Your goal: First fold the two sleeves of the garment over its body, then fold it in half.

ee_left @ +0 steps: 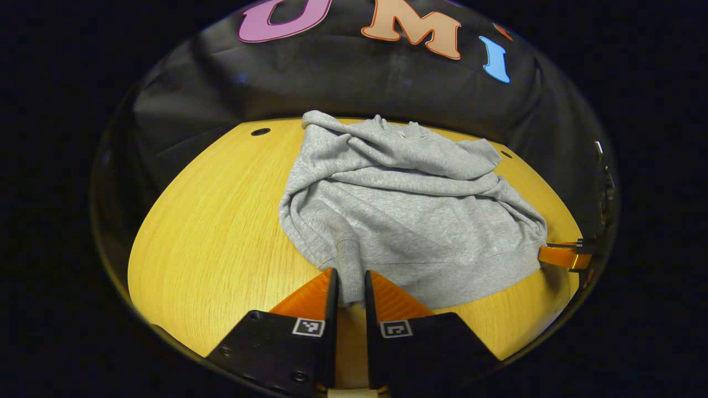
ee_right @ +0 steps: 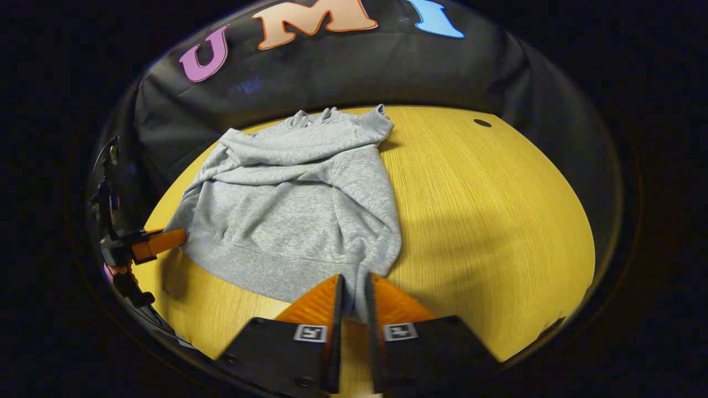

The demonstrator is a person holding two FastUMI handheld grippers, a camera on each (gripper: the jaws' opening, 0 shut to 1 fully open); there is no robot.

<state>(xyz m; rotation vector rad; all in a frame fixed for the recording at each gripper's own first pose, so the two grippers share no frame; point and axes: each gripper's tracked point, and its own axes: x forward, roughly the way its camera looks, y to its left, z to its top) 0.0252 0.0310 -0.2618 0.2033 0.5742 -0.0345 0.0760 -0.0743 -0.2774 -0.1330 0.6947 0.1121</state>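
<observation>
A grey hooded sweatshirt [ee_left: 398, 210] lies flat on the yellow wooden table [ee_left: 221, 221], hood at the far side, both sleeves folded across its body. In the left gripper view, my left gripper [ee_left: 350, 282] is shut on the near hem where a ribbed cuff [ee_left: 348, 260] lies over it. At the hem's other corner, the right gripper [ee_left: 558, 257] shows as an orange finger. In the right gripper view, my right gripper [ee_right: 354, 290] is shut on the near hem corner of the sweatshirt [ee_right: 298, 204]. The left gripper [ee_right: 160, 243] touches the opposite hem corner.
Bare tabletop [ee_right: 487, 221] stretches wide to the right of the garment in the right gripper view. Small dark holes sit in the table near its far edge [ee_left: 260, 131] [ee_right: 482, 122]. The black cloth wall rises directly behind the table.
</observation>
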